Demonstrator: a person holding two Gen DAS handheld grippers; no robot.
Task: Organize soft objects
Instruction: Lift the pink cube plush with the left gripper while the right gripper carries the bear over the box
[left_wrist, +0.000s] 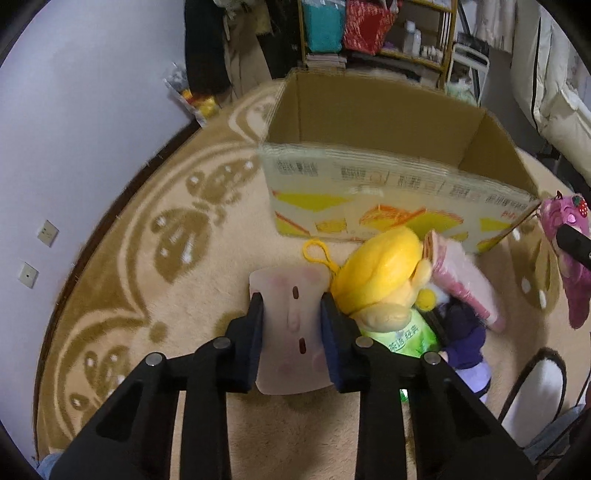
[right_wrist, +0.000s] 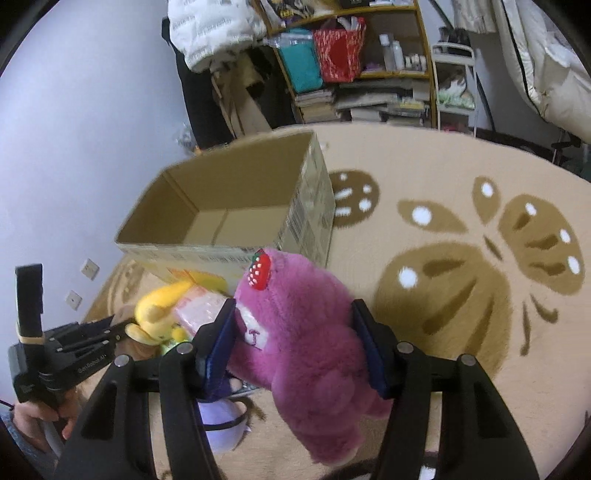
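My left gripper (left_wrist: 291, 302) is shut on a flat pale pink plush with a small face (left_wrist: 290, 321), just above the carpet. Beside it on the right lie a yellow-haired doll in a green shirt (left_wrist: 384, 280), a pink plush (left_wrist: 461, 280) and a purple toy (left_wrist: 467, 339). An open cardboard box (left_wrist: 373, 110) stands beyond them, empty as far as I see. My right gripper (right_wrist: 293, 317) is shut on a magenta plush bear with a strawberry (right_wrist: 310, 332), held above the carpet near the box (right_wrist: 229, 206). The bear also shows in the left wrist view (left_wrist: 565, 254).
A beige patterned carpet (right_wrist: 443, 177) covers the floor. A wall (left_wrist: 74, 129) with sockets is on the left. A cluttered shelf (right_wrist: 369, 66) and hanging clothes stand behind the box. The left gripper's body (right_wrist: 55, 350) shows in the right wrist view.
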